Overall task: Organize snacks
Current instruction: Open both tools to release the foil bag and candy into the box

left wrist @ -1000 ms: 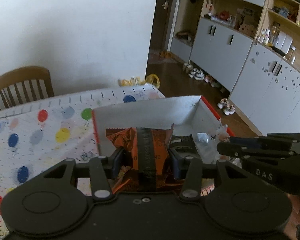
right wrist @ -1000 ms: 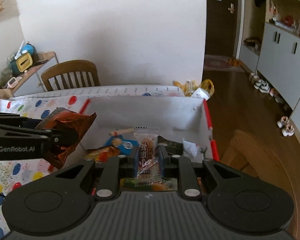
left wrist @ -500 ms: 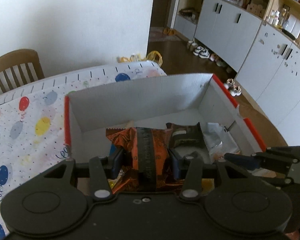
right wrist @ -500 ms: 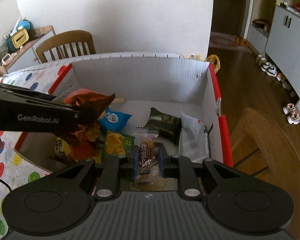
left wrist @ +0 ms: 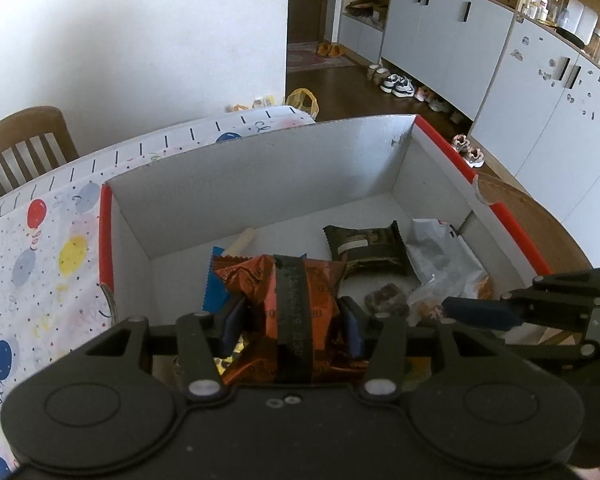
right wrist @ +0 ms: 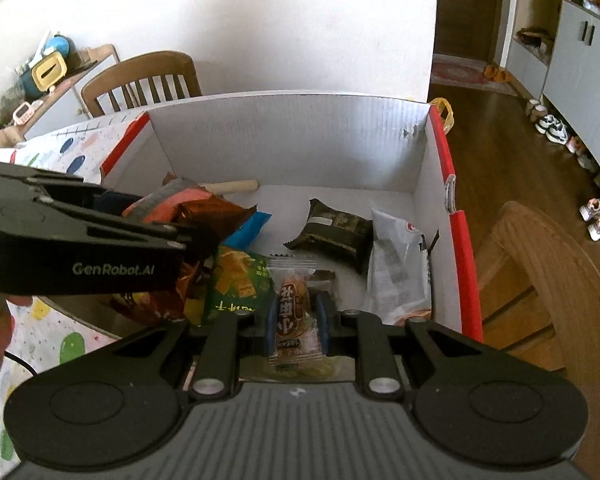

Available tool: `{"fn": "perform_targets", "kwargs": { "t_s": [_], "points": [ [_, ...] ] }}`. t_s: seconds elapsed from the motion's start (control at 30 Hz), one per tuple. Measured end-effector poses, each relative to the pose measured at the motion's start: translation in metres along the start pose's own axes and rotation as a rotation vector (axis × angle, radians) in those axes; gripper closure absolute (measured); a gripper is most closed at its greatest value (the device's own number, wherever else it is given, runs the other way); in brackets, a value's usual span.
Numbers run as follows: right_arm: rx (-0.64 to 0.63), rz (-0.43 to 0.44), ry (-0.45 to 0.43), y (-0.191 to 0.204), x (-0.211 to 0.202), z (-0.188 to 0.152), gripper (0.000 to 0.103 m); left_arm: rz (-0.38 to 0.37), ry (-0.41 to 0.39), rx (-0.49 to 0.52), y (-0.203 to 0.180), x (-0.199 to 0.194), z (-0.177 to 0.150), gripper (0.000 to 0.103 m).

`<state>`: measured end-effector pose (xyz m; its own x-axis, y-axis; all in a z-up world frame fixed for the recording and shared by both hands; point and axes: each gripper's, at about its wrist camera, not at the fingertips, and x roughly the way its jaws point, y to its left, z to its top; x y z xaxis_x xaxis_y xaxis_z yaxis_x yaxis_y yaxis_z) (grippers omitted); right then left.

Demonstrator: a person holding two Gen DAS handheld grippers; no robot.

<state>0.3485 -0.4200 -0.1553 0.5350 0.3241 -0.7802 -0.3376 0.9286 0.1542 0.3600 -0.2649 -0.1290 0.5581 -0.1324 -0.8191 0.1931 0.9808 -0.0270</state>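
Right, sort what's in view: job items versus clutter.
Job: orange-brown snack packet in the opening left tongs; clear-wrapped snack in the right tongs; white box; dark packet.
Clutter: wooden chair, shoes, cabinets.

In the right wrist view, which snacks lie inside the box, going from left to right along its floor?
Green snack packet → small clear-wrapped snack held in the right tool → dark green packet → white bag against the box's right wall.

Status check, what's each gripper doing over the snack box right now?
Left gripper opening, orange packet between pads. Right gripper shut on clear candy packet. Both over box; snacks piled underneath.
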Motion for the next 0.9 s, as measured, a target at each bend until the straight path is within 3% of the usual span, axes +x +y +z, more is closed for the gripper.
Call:
{"fn": "perform_targets", "kwargs": {
  "t_s": [0.03, 0.1, 0.13, 0.73, 0.8, 0.83, 0.87, 0.9],
  "points": [
    [0.005, 0.002, -0.004, -0.001, -0.002, 0.001, 0.083, -0.002, -0.002, -0.001, 0.0, -0.001, 0.0, 0.051],
    [0.019, 0.003, -0.015, -0.002, -0.006, 0.001, 0.083, -0.004, -0.01, -0.005, 0.001, -0.004, 0.0, 0.032],
    [0.027, 0.006, -0.021, -0.002, -0.008, 0.001, 0.082, -0.001, -0.021, -0.004, 0.001, -0.007, 0.0, 0.028],
    [0.044, 0.003, -0.135, 0.02, -0.066, -0.005, 0.08, -0.017, -0.143, 0.042, 0.011, -0.069, -0.013, 0.013],
    [0.047, 0.01, -0.157, 0.024, -0.076, -0.007, 0.073, -0.024, -0.163, 0.038, 0.015, -0.08, -0.017, 0.01],
    [0.05, 0.012, -0.167, 0.025, -0.08, -0.007, 0.065, -0.027, -0.171, 0.036, 0.017, -0.084, -0.018, 0.01],
    [0.052, 0.01, -0.177, 0.028, -0.085, -0.008, 0.048, -0.029, -0.182, 0.037, 0.019, -0.091, -0.02, 0.01],
    [0.057, -0.012, -0.187, 0.03, -0.089, -0.009, 0.041, -0.029, -0.191, 0.037, 0.021, -0.096, -0.022, 0.009]
  ]
}}
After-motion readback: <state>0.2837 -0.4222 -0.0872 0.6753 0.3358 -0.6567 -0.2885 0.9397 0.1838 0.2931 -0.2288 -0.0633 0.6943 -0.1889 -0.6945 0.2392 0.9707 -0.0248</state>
